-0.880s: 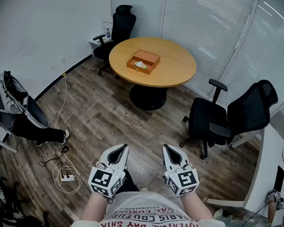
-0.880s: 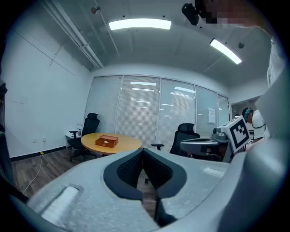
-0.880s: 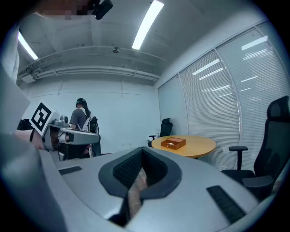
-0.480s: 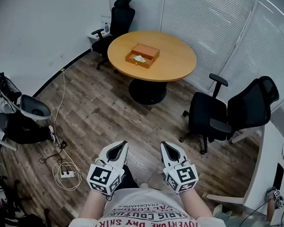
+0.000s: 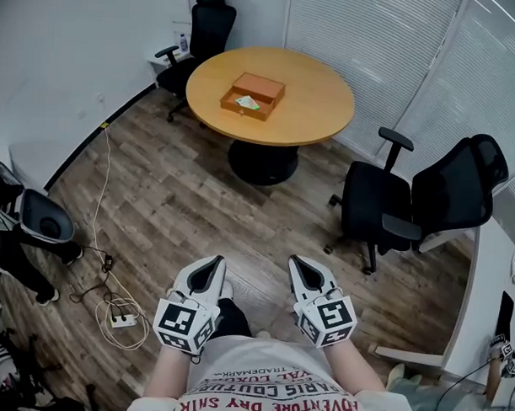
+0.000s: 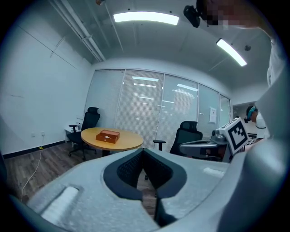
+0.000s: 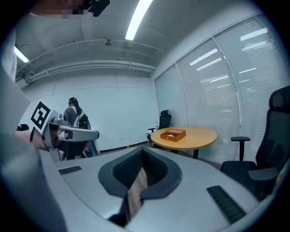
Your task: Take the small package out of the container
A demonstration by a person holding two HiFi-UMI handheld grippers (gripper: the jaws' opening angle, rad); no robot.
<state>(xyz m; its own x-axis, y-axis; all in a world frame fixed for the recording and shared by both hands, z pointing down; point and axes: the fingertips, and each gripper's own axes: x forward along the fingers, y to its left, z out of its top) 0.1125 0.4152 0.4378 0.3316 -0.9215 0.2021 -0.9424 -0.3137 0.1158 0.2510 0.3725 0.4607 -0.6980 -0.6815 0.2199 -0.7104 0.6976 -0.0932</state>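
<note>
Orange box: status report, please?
Left gripper, right gripper shut, empty. Orange box far off on round table, small package inside. Black chair beside the path.

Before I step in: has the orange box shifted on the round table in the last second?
No. The orange box keeps its spot on the round table, left of centre; only the view drifted.

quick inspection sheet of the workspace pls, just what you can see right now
surface: round wooden table, across the room from the grippers
job's things: orange box on the table; small package lying inside it
clutter: nothing seen on the table besides the box
grippers: left gripper and right gripper both shut, empty, held low over the wood floor
cables: white cable runs along the floor to a power strip
surroundings: black office chairs, window blinds
</note>
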